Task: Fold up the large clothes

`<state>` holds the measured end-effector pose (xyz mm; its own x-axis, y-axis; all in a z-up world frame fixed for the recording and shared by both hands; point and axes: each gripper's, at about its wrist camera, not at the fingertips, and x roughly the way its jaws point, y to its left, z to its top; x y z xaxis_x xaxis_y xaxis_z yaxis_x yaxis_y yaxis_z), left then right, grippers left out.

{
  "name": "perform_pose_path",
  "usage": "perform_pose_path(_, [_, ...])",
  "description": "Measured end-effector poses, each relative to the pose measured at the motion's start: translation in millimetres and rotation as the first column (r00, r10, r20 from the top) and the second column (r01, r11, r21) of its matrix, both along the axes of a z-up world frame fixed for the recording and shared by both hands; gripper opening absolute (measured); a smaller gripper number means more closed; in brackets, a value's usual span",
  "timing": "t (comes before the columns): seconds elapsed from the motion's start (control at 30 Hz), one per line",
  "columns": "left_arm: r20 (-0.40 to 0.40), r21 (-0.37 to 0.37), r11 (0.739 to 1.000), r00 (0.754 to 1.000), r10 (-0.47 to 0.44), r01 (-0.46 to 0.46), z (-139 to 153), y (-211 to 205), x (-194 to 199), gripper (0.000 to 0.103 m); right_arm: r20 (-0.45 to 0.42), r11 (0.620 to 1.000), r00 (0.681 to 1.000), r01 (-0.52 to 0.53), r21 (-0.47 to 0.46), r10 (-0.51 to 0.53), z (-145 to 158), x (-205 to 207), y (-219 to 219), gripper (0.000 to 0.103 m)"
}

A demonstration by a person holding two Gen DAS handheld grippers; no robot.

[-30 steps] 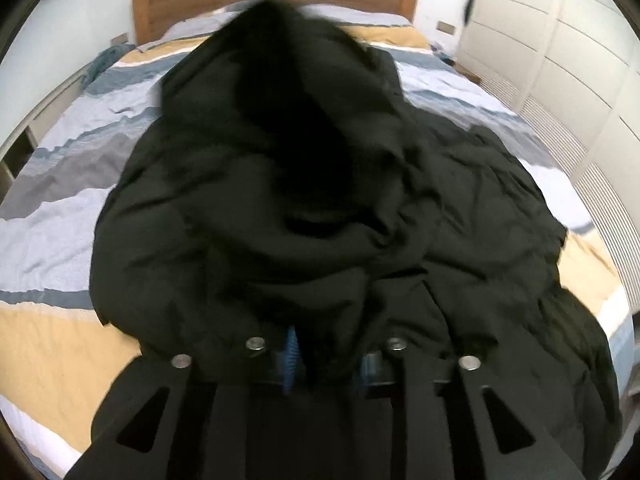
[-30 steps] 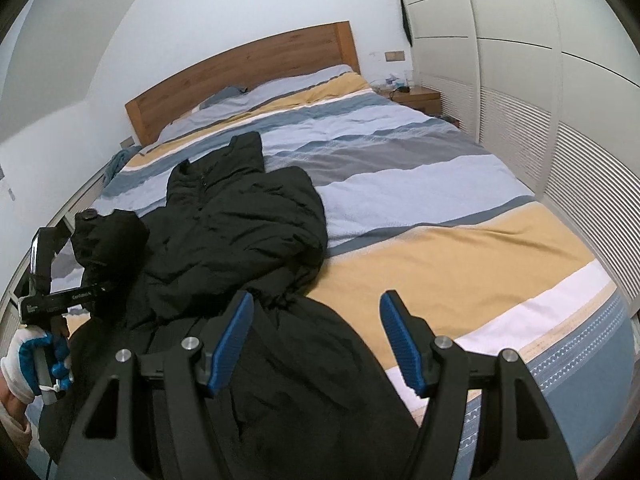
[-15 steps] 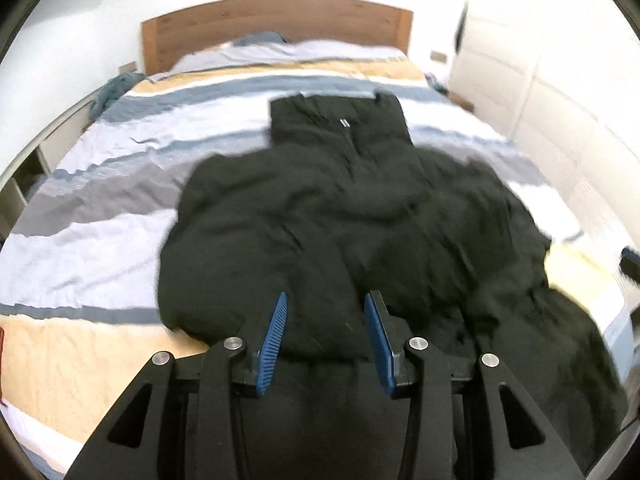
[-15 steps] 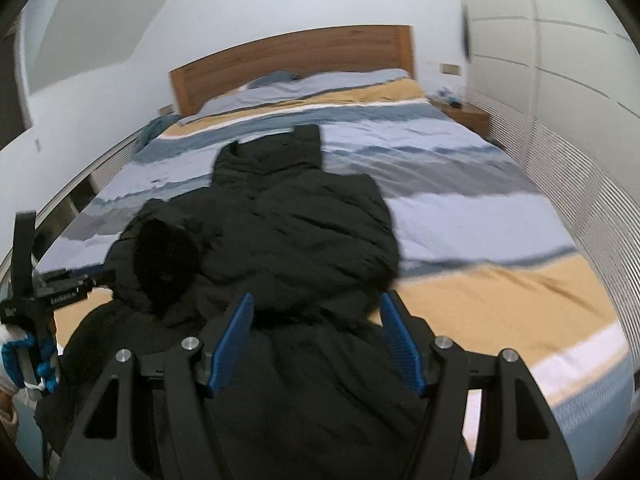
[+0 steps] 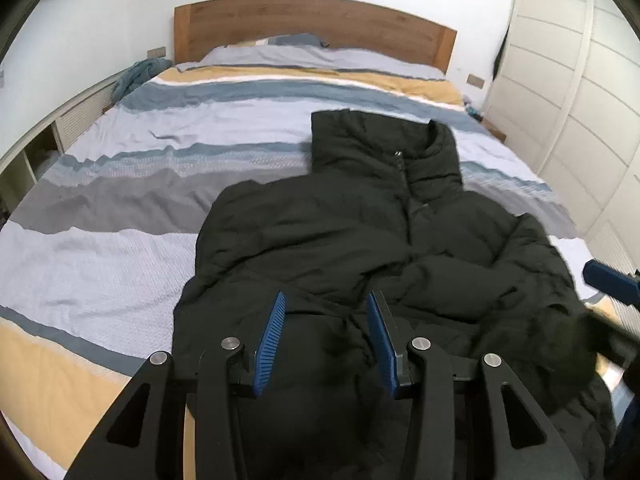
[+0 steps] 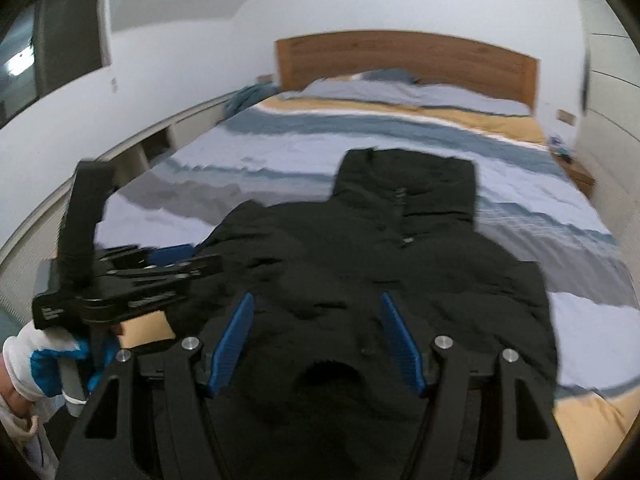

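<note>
With both the left gripper (image 5: 326, 338) and right gripper (image 6: 316, 344) wide and empty, smoothing the black jacket (image 5: 360, 232) flat before folding seemed wise.

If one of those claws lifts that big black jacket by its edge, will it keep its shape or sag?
The black jacket would probably sag: it lies in soft, puffy wrinkles on the bed. Its bulk suggests one pinch would leave most of it dragging.

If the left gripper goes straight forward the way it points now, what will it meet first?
Most likely the black jacket. The left gripper is open and aims along the bed, with the jacket's crumpled body directly ahead between its fingers. Depth is unclear, so I cannot tell how near the fabric is.
</note>
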<state>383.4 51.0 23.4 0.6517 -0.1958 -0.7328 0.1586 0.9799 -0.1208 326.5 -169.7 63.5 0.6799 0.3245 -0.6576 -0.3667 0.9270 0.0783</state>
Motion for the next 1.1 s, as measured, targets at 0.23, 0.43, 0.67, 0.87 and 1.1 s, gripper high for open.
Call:
perform_pose_path(0.23, [-0.074, 0.012, 1.000, 0.997, 0.011, -0.010, -52, -1, 7, 0.043, -0.110, 0.996, 0.994, 0.018, -0.091, -0.028, -65, 12, -4, 0.065])
perform_pose_path(0.43, [-0.077, 0.070, 0.997, 0.997, -0.020, 0.025, -62, -4, -2, 0.044, -0.158, 0.996, 0.987, 0.004, -0.091, -0.019, -94, -6, -31, 0.064])
perform_pose_path(0.67, [-0.002, 0.058, 0.998, 1.000, -0.003, 0.003, -32, -1, -15, 0.057, -0.168, 0.991, 0.986, -0.008, -0.134, -0.014, -84, -25, -45, 0.064])
perform_pose_path(0.87, [-0.006, 0.028, 0.999, 0.999, -0.040, 0.040, -31, -19, -21, 0.065, -0.082, 0.997, 0.997, 0.000, -0.075, -0.006, -49, -31, -42, 0.064])
perform_pose_path(1.1, [-0.077, 0.067, 0.996, 0.996, -0.050, 0.055, -59, -29, -36, 0.067, -0.186, 0.992, 0.982, 0.010, -0.124, -0.034, -95, -16, -40, 0.065])
